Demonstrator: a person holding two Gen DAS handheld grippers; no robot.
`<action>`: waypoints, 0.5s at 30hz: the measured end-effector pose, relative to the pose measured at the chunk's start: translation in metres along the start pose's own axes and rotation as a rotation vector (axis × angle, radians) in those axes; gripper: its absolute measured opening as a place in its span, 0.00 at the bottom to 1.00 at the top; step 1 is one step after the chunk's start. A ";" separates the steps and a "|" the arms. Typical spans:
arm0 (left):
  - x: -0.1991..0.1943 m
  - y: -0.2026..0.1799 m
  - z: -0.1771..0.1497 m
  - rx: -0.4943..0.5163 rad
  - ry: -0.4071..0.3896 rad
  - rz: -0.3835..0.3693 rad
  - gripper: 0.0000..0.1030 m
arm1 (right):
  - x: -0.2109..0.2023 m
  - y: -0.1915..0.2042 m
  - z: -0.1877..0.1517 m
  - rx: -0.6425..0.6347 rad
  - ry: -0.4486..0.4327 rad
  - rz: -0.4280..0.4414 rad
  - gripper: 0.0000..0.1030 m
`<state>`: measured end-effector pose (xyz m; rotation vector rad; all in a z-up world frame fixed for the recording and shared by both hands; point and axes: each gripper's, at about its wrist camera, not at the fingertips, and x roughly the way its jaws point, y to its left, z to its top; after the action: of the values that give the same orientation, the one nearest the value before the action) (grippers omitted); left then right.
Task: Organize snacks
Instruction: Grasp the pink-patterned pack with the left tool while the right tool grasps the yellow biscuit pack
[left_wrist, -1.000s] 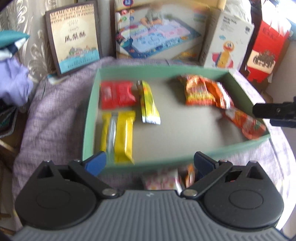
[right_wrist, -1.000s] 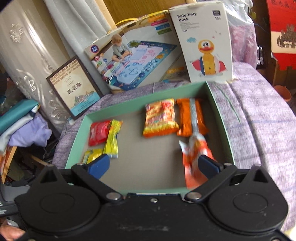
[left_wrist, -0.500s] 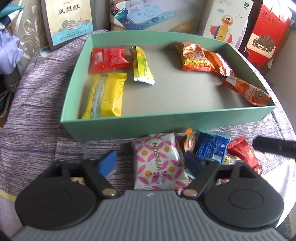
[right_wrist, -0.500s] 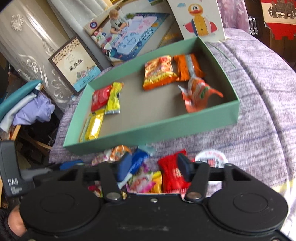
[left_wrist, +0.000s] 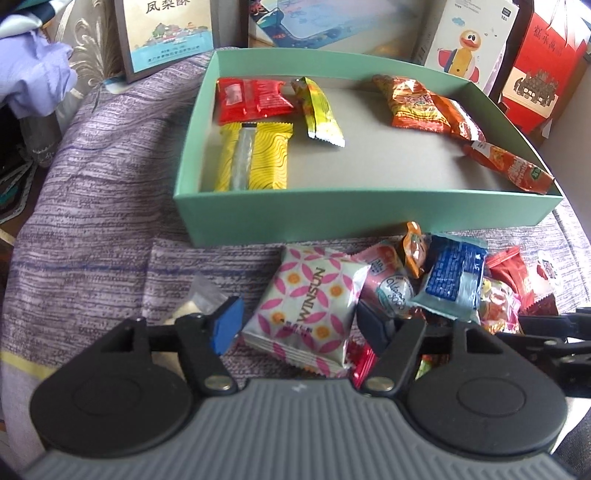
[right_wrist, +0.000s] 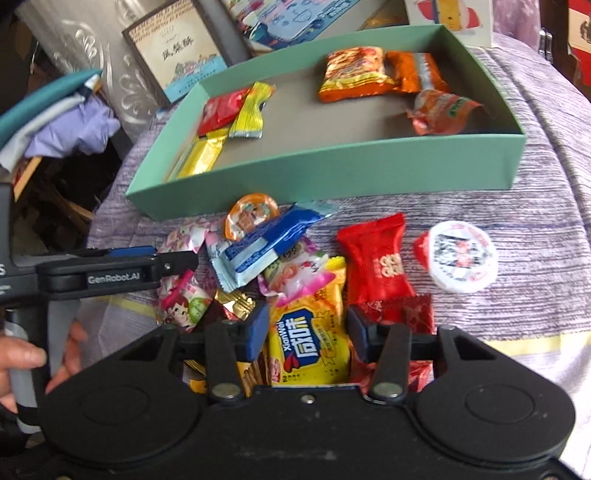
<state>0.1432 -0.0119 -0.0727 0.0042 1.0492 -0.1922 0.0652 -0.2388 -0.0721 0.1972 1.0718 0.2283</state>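
Observation:
A shallow green box (left_wrist: 369, 218) (right_wrist: 332, 173) holds red, yellow and orange snack packets. In front of it, loose snacks lie in a pile on the purple cloth (left_wrist: 92, 184). My left gripper (left_wrist: 299, 325) is low over the pile. Its jaws are closing on a white and pink WINSUN packet (left_wrist: 310, 302), with a pad touching each side. My right gripper (right_wrist: 306, 332) is shut on a yellow packet (right_wrist: 310, 343) at the near edge of the pile. A blue packet (right_wrist: 266, 240) lies between the two grippers.
A red candy packet (right_wrist: 376, 258) and a round white-lidded cup (right_wrist: 461, 256) lie right of the pile. Printed boxes and a red carton (left_wrist: 543, 62) stand behind the green box. Folded clothes (left_wrist: 33, 74) are at far left. A person's hand (right_wrist: 22, 358) holds the left gripper.
Both grippers came down from above the green box to the snack pile in front of it. Their wide jaws narrowed, the left around the WINSUN packet and the right around the yellow packet.

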 end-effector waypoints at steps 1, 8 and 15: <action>0.000 0.001 0.000 -0.001 0.000 -0.002 0.68 | 0.003 0.003 0.000 -0.016 -0.004 -0.012 0.47; 0.006 -0.001 0.002 0.006 0.006 0.012 0.73 | 0.015 0.029 -0.011 -0.160 -0.032 -0.109 0.48; 0.006 -0.014 0.002 0.073 -0.015 0.004 0.48 | 0.007 0.019 -0.011 -0.100 -0.035 -0.078 0.45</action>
<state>0.1457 -0.0266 -0.0751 0.0704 1.0272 -0.2267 0.0567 -0.2180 -0.0780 0.0695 1.0285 0.2067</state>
